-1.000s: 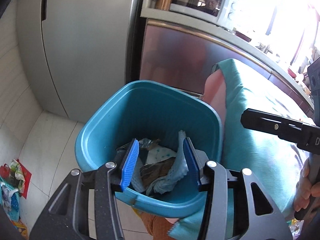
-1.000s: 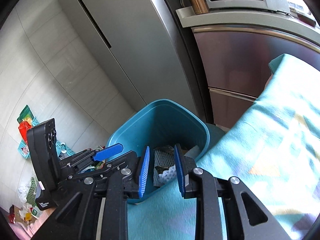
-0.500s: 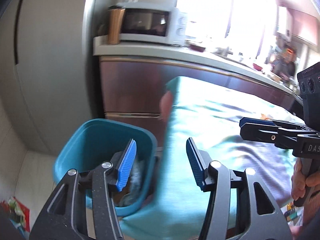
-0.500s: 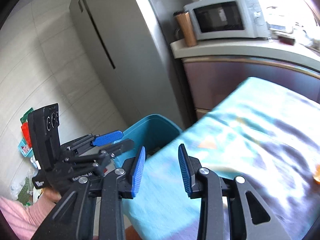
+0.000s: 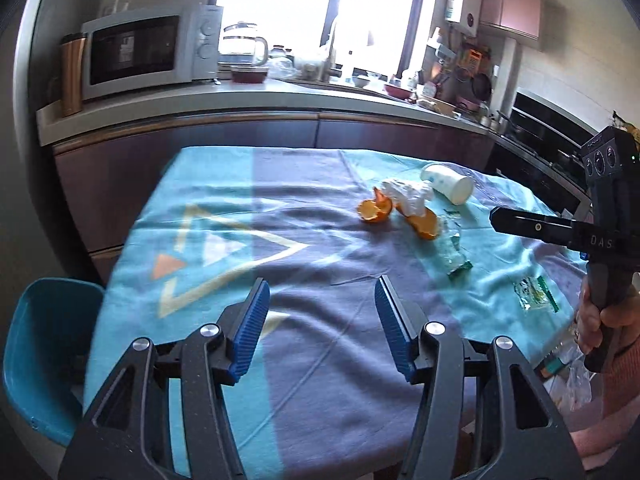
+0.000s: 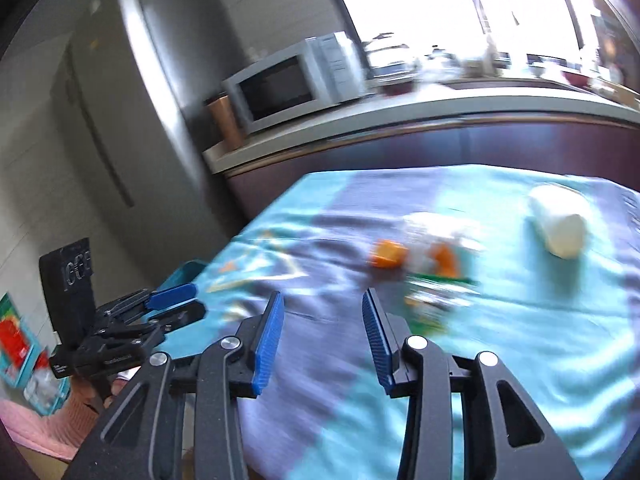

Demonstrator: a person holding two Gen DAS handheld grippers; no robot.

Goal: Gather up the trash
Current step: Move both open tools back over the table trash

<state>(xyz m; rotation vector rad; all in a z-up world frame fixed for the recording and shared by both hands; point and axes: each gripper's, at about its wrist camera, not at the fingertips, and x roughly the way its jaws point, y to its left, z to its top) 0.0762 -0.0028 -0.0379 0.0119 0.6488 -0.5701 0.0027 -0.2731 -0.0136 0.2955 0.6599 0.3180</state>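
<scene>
The left hand-held gripper point(image 5: 322, 322) hangs over the near part of the cloth-covered surface point(image 5: 240, 216), its blue pads point(image 5: 252, 328) parted to a middling width with nothing between them; its jaws have just been opening. The right hand-held gripper point(image 6: 322, 338) is likewise empty, its blue pads point(image 6: 270, 344) standing somewhat narrower, and its jaws too have just been opening. In the left wrist view the right one shows at the far right edge, gripped by a hand point(image 5: 600, 320); in the right wrist view the left one shows at the lower left.

Beyond the left gripper's fingertips, well apart from them, the trash lies together on the teal and grey cloth: two pieces of orange peel point(image 5: 374, 210) with a crumpled white tissue point(image 5: 408, 196) between and partly over them. Just beyond the tissue a white paper cup point(image 5: 448, 180) lies on its side. Nearer, to the right of the peel, lies a clear crumpled wrapper point(image 5: 452, 252) with a green end, and further right a small green and clear wrapper point(image 5: 534, 300). The right wrist view is blurred, yet shows the peel and cup ahead of its fingers.

The blue trash bin point(image 5: 44, 352) stands on the floor at the surface's left edge. Behind, a kitchen counter carries a microwave point(image 5: 148, 48) and a glass kettle point(image 5: 242, 46), and a grey refrigerator point(image 6: 132, 92) stands to the left.
</scene>
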